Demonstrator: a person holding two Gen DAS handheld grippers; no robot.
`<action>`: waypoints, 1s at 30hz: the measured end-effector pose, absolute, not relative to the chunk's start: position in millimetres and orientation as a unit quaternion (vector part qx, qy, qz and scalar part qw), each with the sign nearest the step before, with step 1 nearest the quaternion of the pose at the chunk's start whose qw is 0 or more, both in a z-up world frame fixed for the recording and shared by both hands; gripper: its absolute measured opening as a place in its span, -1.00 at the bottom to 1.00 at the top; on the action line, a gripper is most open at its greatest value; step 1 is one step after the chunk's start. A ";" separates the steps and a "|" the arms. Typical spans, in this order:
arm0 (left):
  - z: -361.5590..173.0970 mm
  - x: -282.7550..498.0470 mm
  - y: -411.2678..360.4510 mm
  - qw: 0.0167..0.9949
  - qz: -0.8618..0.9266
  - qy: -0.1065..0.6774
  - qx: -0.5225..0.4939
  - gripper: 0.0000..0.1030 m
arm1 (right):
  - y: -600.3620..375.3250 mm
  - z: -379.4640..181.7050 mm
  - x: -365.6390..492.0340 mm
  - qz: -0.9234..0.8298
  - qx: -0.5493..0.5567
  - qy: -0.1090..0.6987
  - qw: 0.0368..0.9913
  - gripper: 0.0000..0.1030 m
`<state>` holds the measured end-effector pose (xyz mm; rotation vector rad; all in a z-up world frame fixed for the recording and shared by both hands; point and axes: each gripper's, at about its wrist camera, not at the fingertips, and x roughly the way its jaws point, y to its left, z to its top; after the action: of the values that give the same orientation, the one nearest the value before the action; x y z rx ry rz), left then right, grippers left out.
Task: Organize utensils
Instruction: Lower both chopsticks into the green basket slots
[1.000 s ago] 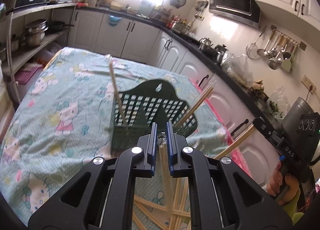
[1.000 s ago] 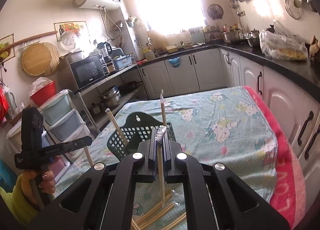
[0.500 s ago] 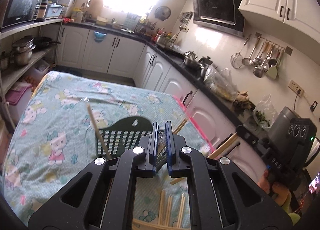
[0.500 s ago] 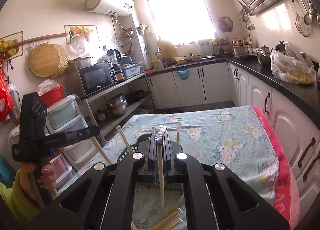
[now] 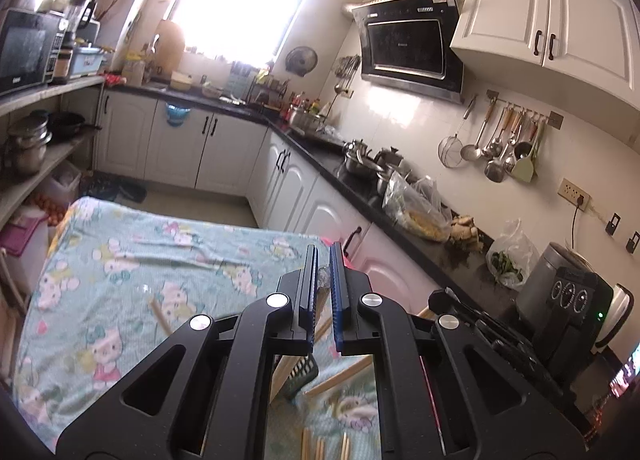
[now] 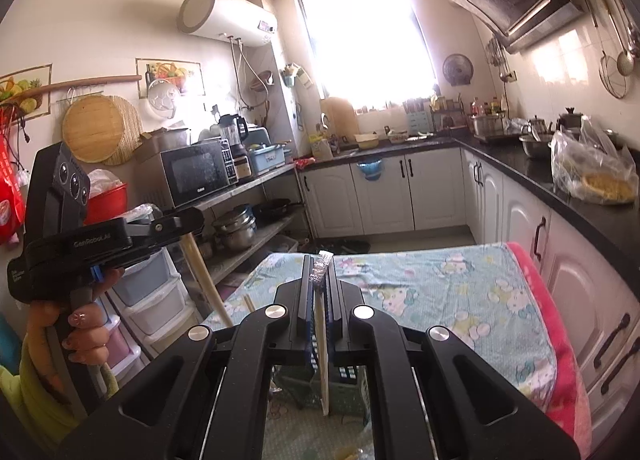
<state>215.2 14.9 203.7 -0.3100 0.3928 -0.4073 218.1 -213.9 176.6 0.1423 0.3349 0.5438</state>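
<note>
My left gripper (image 5: 325,256) is raised above the table and shut on a wooden chopstick; from the right wrist view that chopstick (image 6: 204,280) hangs down from it. My right gripper (image 6: 319,260) is shut on another chopstick (image 6: 321,356) that hangs straight down over the dark green utensil basket (image 6: 344,384). In the left wrist view the basket (image 5: 302,374) shows only as a corner below my jaws. A chopstick (image 5: 160,314) stands up from it, and loose chopsticks (image 5: 320,446) lie on the cloth in front.
The table has a pale green cartoon-print cloth (image 5: 120,260) with a pink edge (image 6: 560,340). White cabinets (image 5: 280,188) and a black counter with pots run along the right. Shelves with a microwave (image 6: 196,172) stand on the left.
Both grippers have lifted well above the table with their chopsticks, and the views have tilted up. The basket has dropped under the jaws in both views.
</note>
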 end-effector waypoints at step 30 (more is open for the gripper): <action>135.6 294.1 13.7 0.936 -0.181 0.254 -0.165 -0.94 | -189.2 144.9 287.8 0.243 0.081 0.197 0.946 -0.90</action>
<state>294.1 13.7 135.6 -0.3372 0.5196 -0.3699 287.8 -189.2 144.9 0.1658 0.4022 0.4952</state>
